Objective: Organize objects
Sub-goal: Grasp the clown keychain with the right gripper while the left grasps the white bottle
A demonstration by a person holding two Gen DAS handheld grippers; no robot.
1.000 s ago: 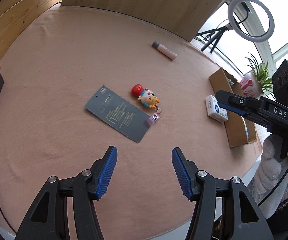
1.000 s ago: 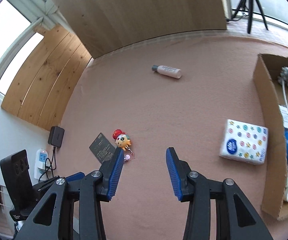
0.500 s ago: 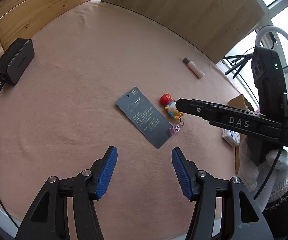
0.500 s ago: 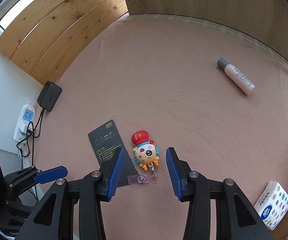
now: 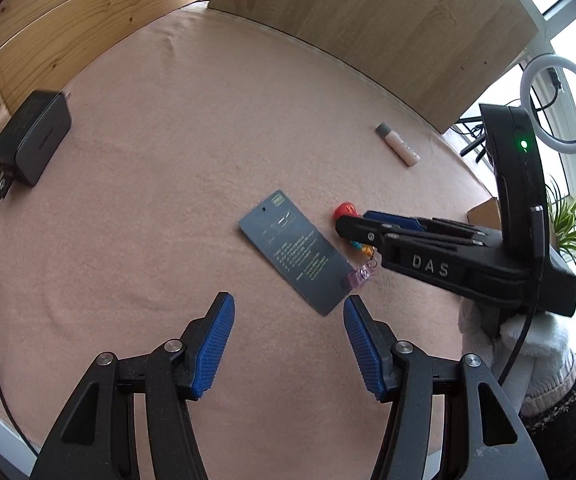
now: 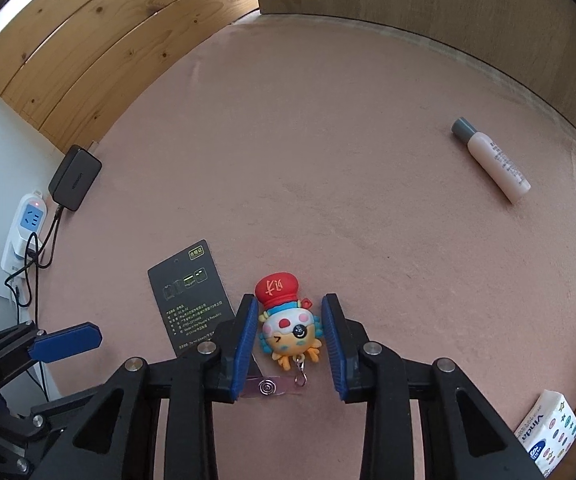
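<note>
The right hand-held gripper (image 6: 289, 340) straddles the cartoon keychain figure (image 6: 291, 326), jaws open; the left hand-held gripper (image 5: 288, 344) hovers open near the dark card (image 5: 293, 250).

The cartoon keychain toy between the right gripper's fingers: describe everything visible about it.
The cartoon keychain toy is a small figure that looks like rubbery moulded plastic: a red hat with a yellow character, a white face with red cheeks and one dark eye, blue side frills and an orange body with little legs. It lies flat, face up, on the pink cloth. A metal clasp at its feet joins a clear purple strap. The right gripper is open and straddles it, with a gap showing on each side. The dark card lies just beside it.
</note>
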